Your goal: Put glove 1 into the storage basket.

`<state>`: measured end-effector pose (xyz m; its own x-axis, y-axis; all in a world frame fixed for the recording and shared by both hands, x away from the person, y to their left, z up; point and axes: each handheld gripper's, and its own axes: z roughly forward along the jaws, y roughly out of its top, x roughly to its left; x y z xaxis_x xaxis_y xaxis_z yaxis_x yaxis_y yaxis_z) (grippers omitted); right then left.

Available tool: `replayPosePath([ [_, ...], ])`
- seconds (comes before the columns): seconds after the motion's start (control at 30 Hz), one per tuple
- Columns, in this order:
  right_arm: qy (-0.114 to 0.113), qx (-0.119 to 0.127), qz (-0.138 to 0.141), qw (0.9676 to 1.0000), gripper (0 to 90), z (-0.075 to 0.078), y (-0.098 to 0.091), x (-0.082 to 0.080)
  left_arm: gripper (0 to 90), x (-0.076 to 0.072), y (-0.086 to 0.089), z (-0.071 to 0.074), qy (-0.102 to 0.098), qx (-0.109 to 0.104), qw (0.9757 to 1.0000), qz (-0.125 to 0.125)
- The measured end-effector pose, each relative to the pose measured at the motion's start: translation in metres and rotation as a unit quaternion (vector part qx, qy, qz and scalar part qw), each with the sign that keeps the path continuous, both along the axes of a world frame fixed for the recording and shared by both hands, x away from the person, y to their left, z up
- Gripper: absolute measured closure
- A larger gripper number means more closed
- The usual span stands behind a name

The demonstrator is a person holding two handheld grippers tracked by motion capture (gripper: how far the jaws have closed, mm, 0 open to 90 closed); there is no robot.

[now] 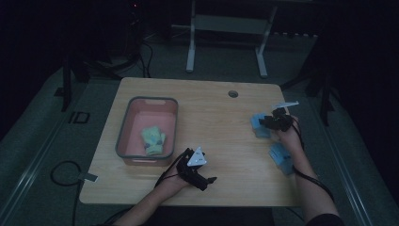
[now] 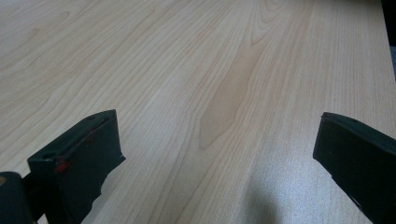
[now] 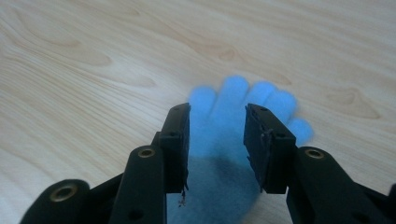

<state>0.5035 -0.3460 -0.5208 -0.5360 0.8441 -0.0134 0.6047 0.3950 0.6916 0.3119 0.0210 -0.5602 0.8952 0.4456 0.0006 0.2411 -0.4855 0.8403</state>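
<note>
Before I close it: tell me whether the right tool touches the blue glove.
Cannot tell: right gripper view has right tool straddling the fuzzy blue glove, contact unclear.

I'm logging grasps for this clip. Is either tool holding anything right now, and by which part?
Left tool: open over bare table, holding nothing. Right tool: jaws straddle the blue glove around its palm, but whether they grip it cannot be told.

High view: fixed overhead, facing forward and down across the whole wooden table (image 1: 221, 117). Both gripper views sit close above that same tabletop, looking along their own jaws.
</note>
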Motion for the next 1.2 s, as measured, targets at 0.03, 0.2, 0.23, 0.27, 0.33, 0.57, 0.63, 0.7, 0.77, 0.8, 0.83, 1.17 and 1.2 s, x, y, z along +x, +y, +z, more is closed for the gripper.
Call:
replayPosePath([
  [0.03,0.005,-0.004,-0.001,1.0,61.0,-0.004,-0.001,0.003,1.2,0.0,0.0,0.0,-0.001,0.001,1.0,0.0],
  [0.2,0.023,-0.017,0.002,0.9996,60.0,-0.021,-0.002,0.006,1.2,-0.002,0.0,0.0,-0.005,0.0,1.0,0.001],
  [0.23,0.023,-0.017,0.002,0.9996,60.0,-0.021,-0.002,0.006,1.2,-0.003,0.0,0.0,-0.006,0.0,1.0,0.002],
  [0.27,0.02,-0.018,0.002,0.9996,60.5,-0.022,-0.002,0.006,1.3,-0.003,0.0,0.0,-0.007,0.0,1.0,0.002],
  [0.33,0.017,-0.015,-0.002,0.9997,67.6,-0.023,-0.001,0.005,1.2,-0.003,0.001,-0.001,-0.009,-0.003,1.0,0.004],
  [0.57,0.023,-0.002,-0.032,0.9992,83.3,-0.022,0.002,0.004,1.2,-0.003,0.002,-0.001,-0.012,-0.002,0.9999,0.006],
  [0.63,0.025,-0.005,-0.039,0.9989,86.8,-0.017,0.005,0.001,1.3,-0.003,0.002,-0.002,-0.01,-0.005,0.9999,0.005],
  [0.7,0.018,-0.002,-0.042,0.999,87.2,-0.009,0.007,-0.003,1.2,-0.003,0.002,-0.002,-0.012,-0.003,0.9999,0.005],
  [0.77,0.016,0.002,-0.041,0.999,87.3,-0.005,0.008,-0.006,1.3,-0.003,0.003,-0.002,-0.012,-0.003,0.9999,0.006],
  [0.8,0.007,0.009,-0.041,0.9991,87.4,0.007,0.011,-0.013,1.2,-0.003,0.003,-0.002,-0.016,-0.004,0.9998,0.01],
  [0.83,0.003,0.014,-0.041,0.9991,87.4,0.012,0.013,-0.016,1.2,-0.003,0.003,-0.002,-0.016,-0.004,0.9998,0.01],
  [1.17,-0.037,0.035,-0.007,0.9987,87.6,0.054,0.048,-0.06,1.2,-0.002,0.005,-0.002,-0.018,-0.007,0.9997,0.011],
  [1.2,-0.04,0.036,0.001,0.9986,87.6,0.059,0.056,-0.071,1.2,-0.002,0.005,-0.002,-0.02,-0.006,0.9997,0.009],
])
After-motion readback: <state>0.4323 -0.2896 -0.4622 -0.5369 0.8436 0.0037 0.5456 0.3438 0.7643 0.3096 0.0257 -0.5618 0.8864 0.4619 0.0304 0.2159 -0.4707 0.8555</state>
